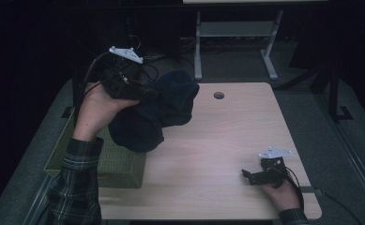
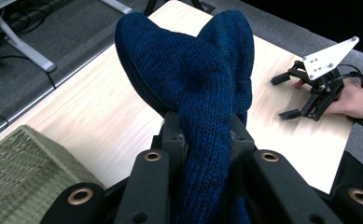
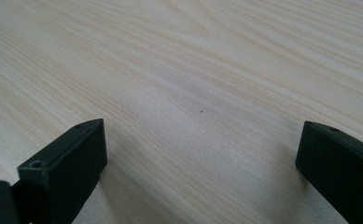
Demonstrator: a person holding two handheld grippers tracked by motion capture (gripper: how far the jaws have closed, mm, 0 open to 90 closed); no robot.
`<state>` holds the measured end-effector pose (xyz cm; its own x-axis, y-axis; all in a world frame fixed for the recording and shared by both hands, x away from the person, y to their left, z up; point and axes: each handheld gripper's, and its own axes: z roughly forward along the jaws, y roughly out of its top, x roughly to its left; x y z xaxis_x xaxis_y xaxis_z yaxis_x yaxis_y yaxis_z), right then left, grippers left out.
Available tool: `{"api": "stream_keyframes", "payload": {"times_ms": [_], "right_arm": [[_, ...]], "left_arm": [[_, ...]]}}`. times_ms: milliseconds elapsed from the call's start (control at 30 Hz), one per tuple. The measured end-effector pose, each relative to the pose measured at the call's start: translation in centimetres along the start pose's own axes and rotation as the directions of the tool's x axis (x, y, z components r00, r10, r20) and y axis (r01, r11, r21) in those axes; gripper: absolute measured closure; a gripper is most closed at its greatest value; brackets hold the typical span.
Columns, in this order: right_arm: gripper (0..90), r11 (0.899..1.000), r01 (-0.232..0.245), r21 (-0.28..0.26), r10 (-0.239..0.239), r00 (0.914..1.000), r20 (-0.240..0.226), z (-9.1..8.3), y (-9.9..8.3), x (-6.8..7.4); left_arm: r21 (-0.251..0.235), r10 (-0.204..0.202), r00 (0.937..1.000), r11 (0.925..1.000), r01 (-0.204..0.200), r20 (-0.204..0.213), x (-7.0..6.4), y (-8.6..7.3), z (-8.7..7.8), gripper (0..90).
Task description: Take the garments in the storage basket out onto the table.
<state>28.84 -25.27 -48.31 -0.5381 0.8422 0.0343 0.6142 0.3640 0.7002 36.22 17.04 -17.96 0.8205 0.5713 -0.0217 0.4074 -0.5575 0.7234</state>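
The high view looks forward and down over the whole table point(image 1: 227, 140). The left gripper view rides raised at ten o'clock, facing toward four o'clock across that same tabletop. The right gripper view sits very close above the wood at five o'clock.

Bare table point(image 1: 208, 154) between woven basket point(image 1: 119, 164) and right gripper point(image 1: 247, 175).

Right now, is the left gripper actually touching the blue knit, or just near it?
Touching. The left gripper view shows the blue knit garment pinched between the left gripper's two black jaws, fabric bunched in the gap. The high view shows it hanging from that gripper above the table.
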Motion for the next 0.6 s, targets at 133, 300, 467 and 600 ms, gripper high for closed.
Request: {"api": "stream_keyframes", "payload": {"times_ms": [133, 300, 467, 600], "right_arm": [[1.5, 1.0, 0.0, 0.0, 0.0, 1.0, 0.0, 0.0, 0.0, 0.0], [1.5, 1.0, 0.0, 0.0, 0.0, 1.0, 0.0, 0.0, 0.0, 0.0], [1.5, 1.0, 0.0, 0.0, 0.0, 1.0, 0.0, 0.0, 0.0, 0.0], [1.5, 1.0, 0.004, -0.002, -0.004, 1.0, 0.001, 0.0, 0.0, 0.0]], "left_arm": [[-0.01, 0.014, 0.9998, 0.9999, -0.014, 0.011, -0.6, 0.4, 0.6, 75.1], [-0.02, 0.024, 0.9995, 0.9995, -0.024, 0.022, -1.4, 0.9, 1.6, 75.5], [-0.024, 0.035, 0.9985, 0.9991, -0.034, 0.041, -2.5, 1.7, 2.9, 75.5], [-0.03, 0.037, 0.9972, 0.9989, -0.035, 0.065, -3.4, 2.2, 4.2, 75.5]]}}
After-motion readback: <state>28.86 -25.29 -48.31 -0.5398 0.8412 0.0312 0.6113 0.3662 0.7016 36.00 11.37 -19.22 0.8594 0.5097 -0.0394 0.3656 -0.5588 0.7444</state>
